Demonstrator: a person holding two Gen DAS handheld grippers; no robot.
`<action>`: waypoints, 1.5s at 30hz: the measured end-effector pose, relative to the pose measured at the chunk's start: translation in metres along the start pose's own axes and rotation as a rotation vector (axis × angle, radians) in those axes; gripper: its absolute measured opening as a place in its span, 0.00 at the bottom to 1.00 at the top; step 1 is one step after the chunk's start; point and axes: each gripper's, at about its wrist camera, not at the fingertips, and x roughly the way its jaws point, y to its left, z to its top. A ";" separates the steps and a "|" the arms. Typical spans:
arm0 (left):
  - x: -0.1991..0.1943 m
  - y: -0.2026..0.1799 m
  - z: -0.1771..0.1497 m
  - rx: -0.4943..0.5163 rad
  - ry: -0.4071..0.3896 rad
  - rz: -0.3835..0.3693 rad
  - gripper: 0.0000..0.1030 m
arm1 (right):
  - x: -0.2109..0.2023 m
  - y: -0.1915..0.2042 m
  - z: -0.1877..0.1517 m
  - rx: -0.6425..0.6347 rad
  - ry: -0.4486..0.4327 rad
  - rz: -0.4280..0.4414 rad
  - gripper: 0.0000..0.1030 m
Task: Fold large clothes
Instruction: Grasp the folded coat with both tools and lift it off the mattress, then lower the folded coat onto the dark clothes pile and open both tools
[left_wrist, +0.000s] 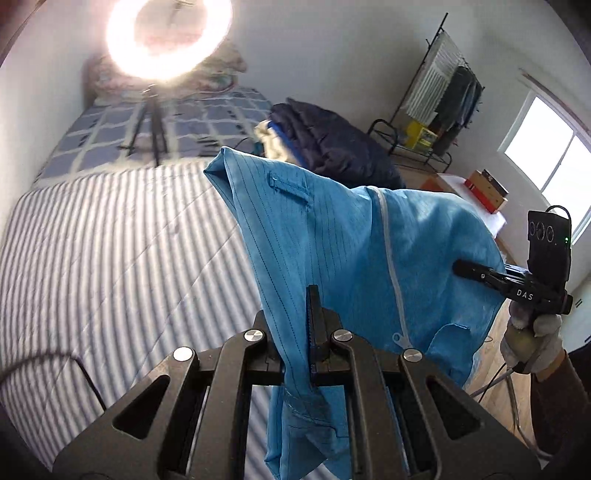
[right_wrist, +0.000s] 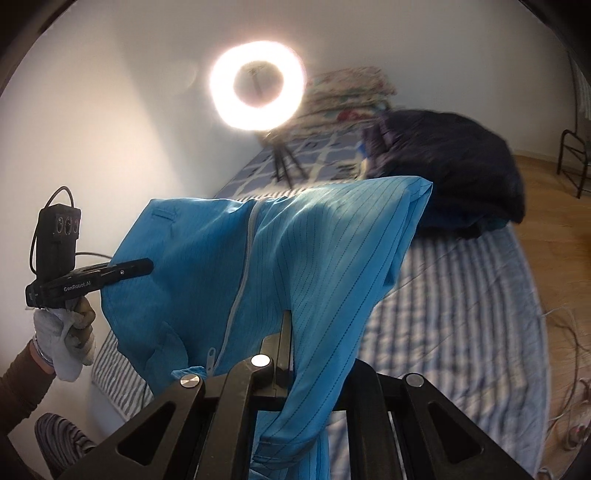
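A large light-blue zip-front garment (left_wrist: 332, 243) with thin dark stripes hangs in the air above the striped bed (left_wrist: 110, 258), held between both grippers. My left gripper (left_wrist: 312, 295) is shut on one edge of the cloth, which drapes down through the jaws. My right gripper (right_wrist: 286, 321) is shut on the other edge of the garment (right_wrist: 295, 251). The right gripper also shows in the left wrist view (left_wrist: 461, 266) at the right, pinching the cloth. The left gripper shows in the right wrist view (right_wrist: 146, 266) at the left. The zipper runs down the middle.
A lit ring light on a tripod (left_wrist: 159, 37) stands on the bed's far end. A pile of dark clothes (left_wrist: 332, 144) lies at the bed's far right. A clothes rack (left_wrist: 443, 96), boxes (left_wrist: 487, 188) and a window (left_wrist: 554, 155) are to the right. Wooden floor (right_wrist: 546, 184) runs beside the bed.
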 end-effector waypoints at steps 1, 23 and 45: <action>0.010 -0.005 0.012 0.008 -0.002 -0.010 0.05 | -0.001 -0.010 0.009 0.003 -0.008 -0.008 0.04; 0.180 -0.040 0.275 0.040 -0.192 -0.080 0.05 | 0.043 -0.174 0.254 -0.012 -0.195 -0.306 0.04; 0.302 -0.028 0.274 0.035 -0.105 0.133 0.12 | 0.187 -0.256 0.282 -0.002 0.017 -0.704 0.32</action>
